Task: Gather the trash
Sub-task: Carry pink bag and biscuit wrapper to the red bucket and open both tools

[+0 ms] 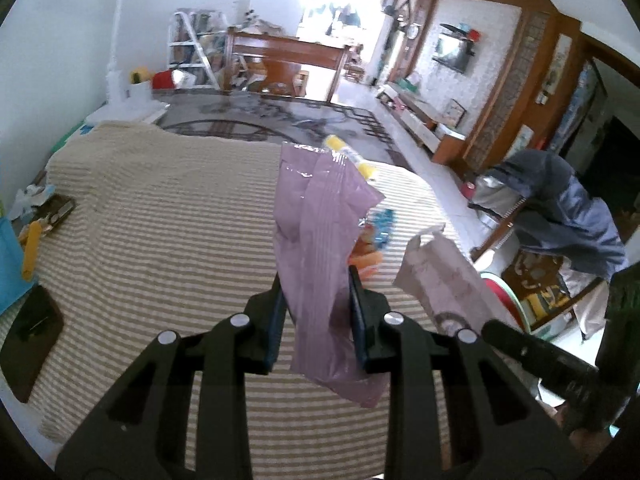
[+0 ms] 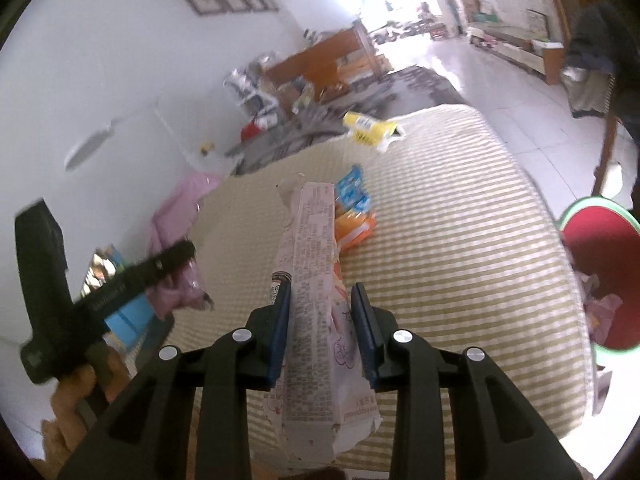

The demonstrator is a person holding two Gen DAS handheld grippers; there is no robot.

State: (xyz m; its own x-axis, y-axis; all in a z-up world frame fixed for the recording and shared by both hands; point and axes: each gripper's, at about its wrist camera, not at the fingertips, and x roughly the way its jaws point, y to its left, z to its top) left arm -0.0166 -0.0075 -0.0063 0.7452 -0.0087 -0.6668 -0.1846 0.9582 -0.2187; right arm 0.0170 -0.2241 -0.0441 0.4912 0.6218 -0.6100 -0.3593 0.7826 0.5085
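My left gripper (image 1: 316,280) is shut on a purple plastic wrapper (image 1: 320,220), held up above the striped bed. In the right wrist view my right gripper (image 2: 322,296) is shut on a long white printed wrapper (image 2: 312,280). That white wrapper (image 1: 436,276) also shows at the right of the left wrist view, and the purple wrapper (image 2: 176,236) hangs at the left of the right wrist view. On the bed lie a blue packet (image 2: 352,188), an orange packet (image 2: 354,228) and a yellow packet (image 2: 368,128) farther off.
A beige striped bed cover (image 1: 160,208) fills the foreground. A red bin with a green rim (image 2: 600,272) stands on the floor to the right of the bed. A dark phone (image 1: 32,324) and small items lie at the bed's left edge. A jacket (image 1: 560,208) hangs at right.
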